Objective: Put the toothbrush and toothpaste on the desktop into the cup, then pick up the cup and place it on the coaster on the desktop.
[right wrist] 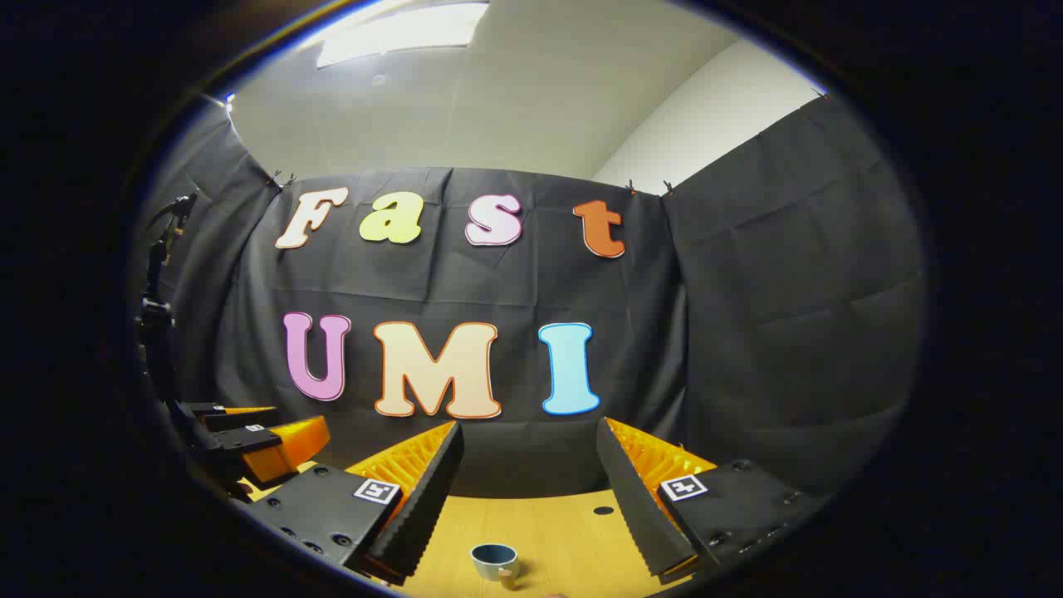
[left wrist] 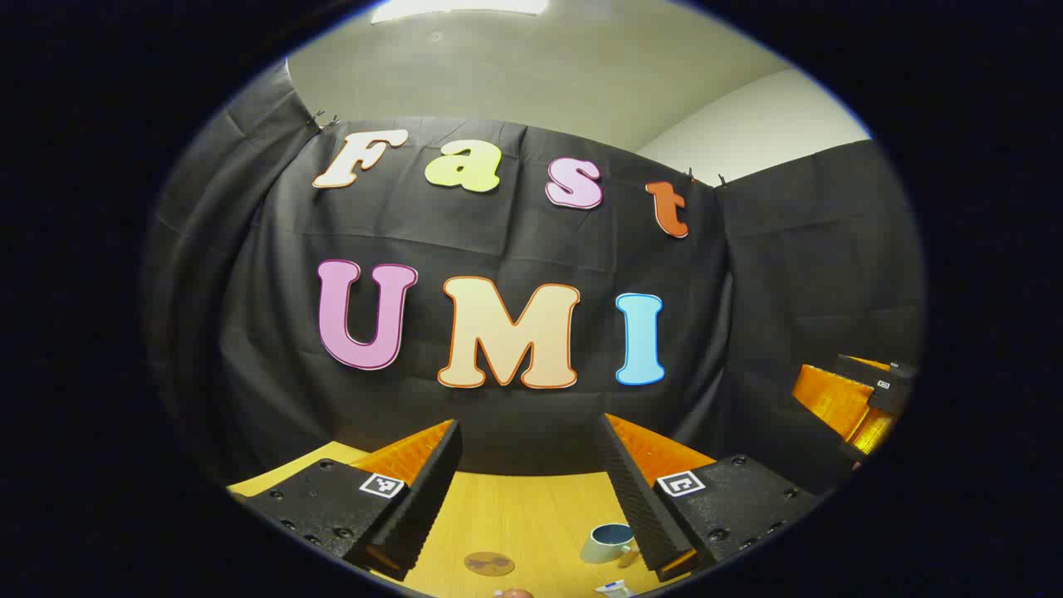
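In the left gripper view my left gripper point(left wrist: 528, 427) is open and held high over the wooden desktop point(left wrist: 531, 507), with nothing between its fingers. Below it stand a pale cup with a dark blue inside point(left wrist: 610, 541) and a round brown coaster point(left wrist: 488, 564) to the cup's left. A white end of the toothpaste tube point(left wrist: 614, 588) peeks in at the bottom edge. In the right gripper view my right gripper point(right wrist: 528, 428) is also open and empty, well above the same cup point(right wrist: 496, 562). The toothbrush cannot be made out.
The black cloth wall closes off the back of the desktop point(right wrist: 565, 531). A small dark hole point(right wrist: 604, 510) lies in the wood behind the cup. The right gripper point(left wrist: 864, 394) shows at the far right, and the left gripper point(right wrist: 249, 440) at the far left.
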The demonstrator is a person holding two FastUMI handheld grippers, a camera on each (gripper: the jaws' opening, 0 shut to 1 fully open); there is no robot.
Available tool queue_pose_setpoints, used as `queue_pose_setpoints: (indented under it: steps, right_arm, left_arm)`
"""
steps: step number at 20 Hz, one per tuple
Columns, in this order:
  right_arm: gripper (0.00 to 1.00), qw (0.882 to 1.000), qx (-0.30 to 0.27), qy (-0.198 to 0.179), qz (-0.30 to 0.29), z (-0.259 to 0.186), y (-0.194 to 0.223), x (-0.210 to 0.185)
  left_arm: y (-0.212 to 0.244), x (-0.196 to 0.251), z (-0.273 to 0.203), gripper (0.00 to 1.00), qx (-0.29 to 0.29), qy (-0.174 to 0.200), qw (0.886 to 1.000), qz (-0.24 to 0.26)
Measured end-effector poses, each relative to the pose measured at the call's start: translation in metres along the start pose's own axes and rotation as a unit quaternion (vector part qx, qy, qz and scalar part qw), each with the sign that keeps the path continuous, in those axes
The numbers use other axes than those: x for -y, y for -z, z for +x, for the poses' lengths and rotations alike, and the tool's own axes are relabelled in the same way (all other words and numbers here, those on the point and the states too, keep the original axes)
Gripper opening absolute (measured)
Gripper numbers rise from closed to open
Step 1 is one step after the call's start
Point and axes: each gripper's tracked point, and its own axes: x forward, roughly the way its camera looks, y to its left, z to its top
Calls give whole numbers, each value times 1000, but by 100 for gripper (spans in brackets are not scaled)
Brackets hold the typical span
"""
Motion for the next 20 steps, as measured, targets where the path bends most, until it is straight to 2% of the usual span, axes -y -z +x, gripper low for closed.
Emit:
queue_pose_setpoints:
  steps: [9,13,20]
  right_arm:
    - [99,1000,-5,-7,-3,10,11,7]
    - [99,1000,17,-24,-9,19,9,7]
    - [98,999,12,-29,-19,34,31,10]
  left_arm:
    - [-11,2,3,94,27,3,999,22]
    - [-3,0,3,94,30,3,1000,8]
    - [6,-31,-4,94,24,-42,998,35]
